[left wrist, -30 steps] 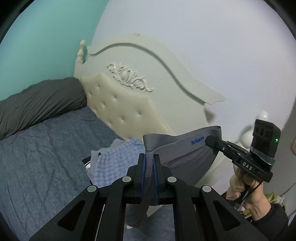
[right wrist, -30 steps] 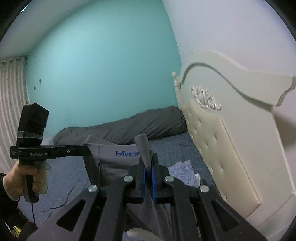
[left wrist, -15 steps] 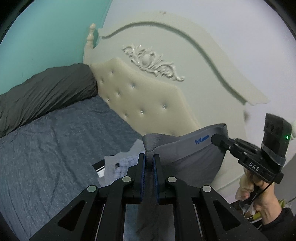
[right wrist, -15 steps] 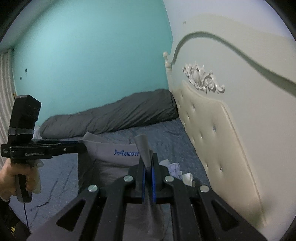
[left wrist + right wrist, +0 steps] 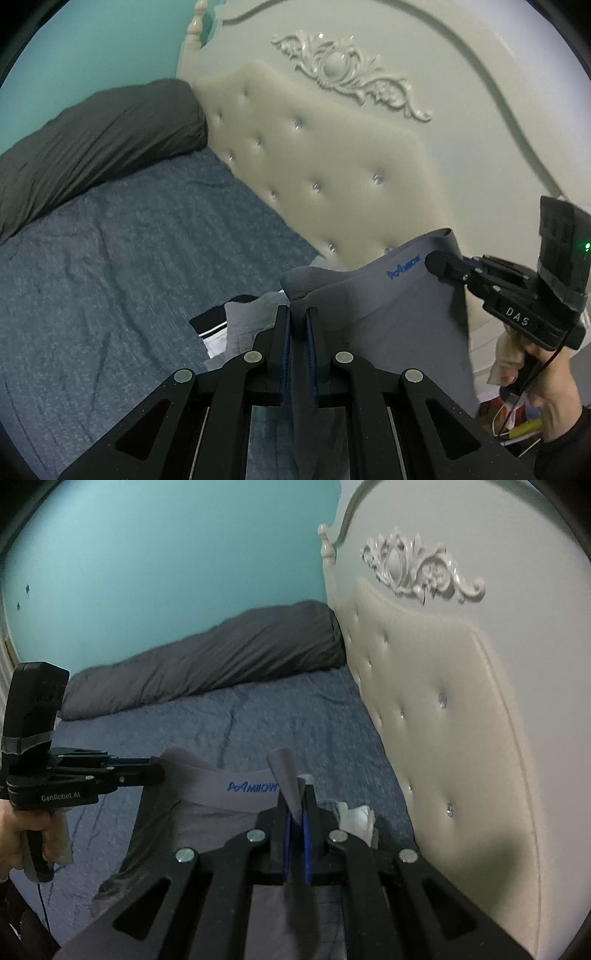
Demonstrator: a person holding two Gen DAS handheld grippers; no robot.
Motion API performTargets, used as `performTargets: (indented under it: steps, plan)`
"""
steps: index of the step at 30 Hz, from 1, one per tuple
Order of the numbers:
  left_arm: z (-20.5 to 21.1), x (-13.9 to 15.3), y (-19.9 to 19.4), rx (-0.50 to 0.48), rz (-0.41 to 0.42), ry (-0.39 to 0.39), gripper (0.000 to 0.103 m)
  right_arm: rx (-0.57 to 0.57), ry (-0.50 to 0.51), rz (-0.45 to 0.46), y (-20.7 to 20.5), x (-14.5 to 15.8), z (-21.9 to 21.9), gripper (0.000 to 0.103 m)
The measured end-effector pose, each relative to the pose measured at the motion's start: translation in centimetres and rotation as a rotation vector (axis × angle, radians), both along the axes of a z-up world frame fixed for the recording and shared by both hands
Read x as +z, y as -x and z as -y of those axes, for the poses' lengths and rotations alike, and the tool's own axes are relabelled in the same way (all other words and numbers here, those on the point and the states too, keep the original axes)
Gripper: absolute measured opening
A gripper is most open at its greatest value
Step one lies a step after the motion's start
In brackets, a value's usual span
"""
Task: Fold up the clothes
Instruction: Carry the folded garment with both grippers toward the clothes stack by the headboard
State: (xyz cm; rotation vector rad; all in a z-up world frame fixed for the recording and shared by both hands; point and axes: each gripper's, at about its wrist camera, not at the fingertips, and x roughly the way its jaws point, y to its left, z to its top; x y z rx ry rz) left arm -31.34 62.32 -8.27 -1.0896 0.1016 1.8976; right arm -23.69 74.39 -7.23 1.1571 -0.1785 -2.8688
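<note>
One pair of grey underpants, with blue lettering on its waistband, is held stretched in the air above the bed, close to the cream tufted headboard. One end of the waistband is pinched between the pressed-together fingers of the left hand-held gripper, and the opposite end is pinched in the same way by the right hand-held gripper, so that the cloth hangs down between the two. Under the garment, a small pile of other clothes is seen lying on the blue-grey bedcover. A dark grey rolled duvet is laid along the far side of the bed, against the turquoise wall.
</note>
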Motion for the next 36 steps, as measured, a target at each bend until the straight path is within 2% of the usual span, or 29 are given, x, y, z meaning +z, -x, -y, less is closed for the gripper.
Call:
performTargets:
  steps: [6,7,9,10,14,17,19,22,24,27,31,36]
  plan:
    - [-0.5,-2.5,0.8,0.024,0.044,0.001,0.012,-0.005,0.017,0.031,0.7,-2.0,-0.9,0.005]
    - [-0.5,-2.8,0.9,0.03,0.051,-0.001,0.015,-0.016,0.021,0.036,0.8,-2.3,-1.2,0.008]
    - [-0.5,-3.2,1.0,0.044,0.059,0.005,0.019,-0.059,0.022,0.046,0.7,-2.7,-1.7,0.022]
    - [-0.4,-3.4,1.0,0.051,0.059,0.012,0.02,-0.086,0.022,0.044,0.5,-2.7,-2.1,0.035]
    - [0.4,-2.7,0.8,0.079,0.034,-0.005,0.022,-0.127,0.047,-0.028,-1.0,-1.2,-3.3,0.037]
    - [1.1,-1.5,0.4,0.101,-0.02,-0.026,0.022,-0.098,0.093,-0.102,-2.2,0.1,-3.7,0.037]
    - [1.3,-0.7,0.0,0.102,-0.05,-0.039,0.022,-0.053,0.086,-0.103,-2.1,0.5,-3.2,0.037]
    - [0.3,-0.6,-0.7,0.057,-0.06,-0.024,0.022,0.011,0.057,-0.08,-1.7,0.5,-1.9,0.019]
    - [-0.5,-1.1,-1.2,0.029,-0.054,-0.01,0.022,0.034,0.045,-0.062,-1.0,-0.1,-1.3,0.015]
    - [-1.5,-2.3,-1.6,0.003,-0.036,0.012,0.022,0.025,0.031,-0.023,-0.4,-1.0,-0.9,0.012]
    - [-1.6,-3.6,-1.4,0.014,-0.008,0.027,0.022,-0.031,0.036,0.042,0.4,-2.7,-1.9,0.011]
    - [-1.6,-4.4,-1.1,0.007,-0.01,0.043,0.022,-0.094,0.045,0.103,0.9,-4.7,-3.2,0.008]
